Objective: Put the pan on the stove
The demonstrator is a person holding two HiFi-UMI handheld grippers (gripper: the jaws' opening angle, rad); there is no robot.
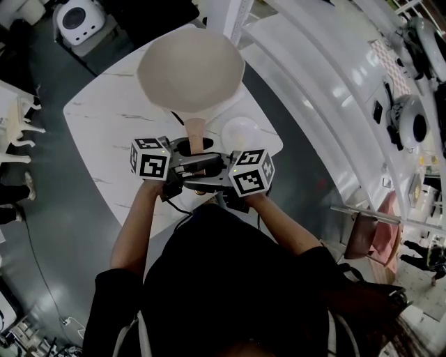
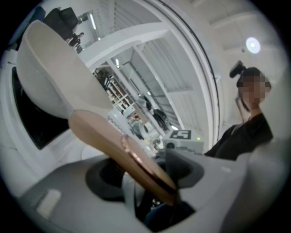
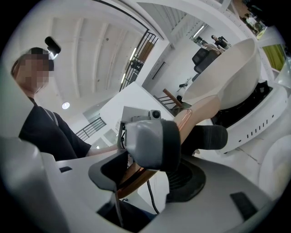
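A cream pan (image 1: 191, 70) with a long pinkish-tan handle (image 1: 196, 132) is over the middle of the white table (image 1: 104, 125). In the right gripper view the pan (image 3: 227, 73) rests on or just above a white stove (image 3: 254, 123) with a black top; I cannot tell which. My two grippers face each other across the near end of the handle. The left gripper (image 1: 187, 162) comes from the left and is shut on the handle (image 2: 136, 154). The right gripper (image 1: 212, 176) comes from the right, shut on the handle's end (image 3: 136, 175).
A white round dish or lid (image 1: 240, 132) lies on the table just right of the handle. The table's near edge is close to my body. White curved railings (image 1: 327, 90) run along the right. A white appliance (image 1: 77, 19) stands on the floor at the far left.
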